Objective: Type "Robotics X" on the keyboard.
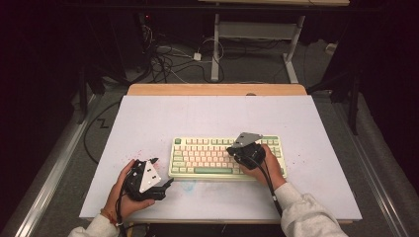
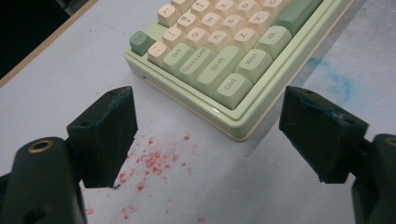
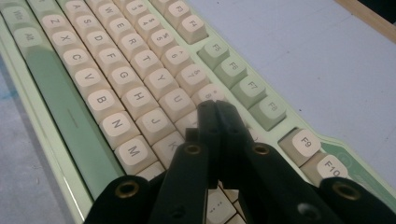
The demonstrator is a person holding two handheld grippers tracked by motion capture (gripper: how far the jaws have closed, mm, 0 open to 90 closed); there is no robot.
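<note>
A pale green keyboard (image 1: 207, 154) with cream keys lies at the middle of the white table (image 1: 207, 113). My left gripper (image 1: 163, 171) is held just off the keyboard's front left corner, open and holding nothing. In the left gripper view its jaws (image 2: 208, 112) stand wide apart, framing the corner with the Ctrl key (image 2: 232, 88). My right gripper (image 1: 230, 149) is over the keyboard's right half, pointing left, and is shut. In the right gripper view its closed tips (image 3: 215, 106) sit over the keyboard (image 3: 107, 88) near the U and 8 keys; whether they touch a key I cannot tell.
Red specks (image 2: 149, 161) dot the table left of the keyboard, and a faint blue smudge (image 2: 337, 80) lies in front of it. A wooden edge (image 1: 217, 89) runs along the table's far side. Beyond it are cables (image 1: 168, 59) and white desk legs (image 1: 215, 49) on the floor.
</note>
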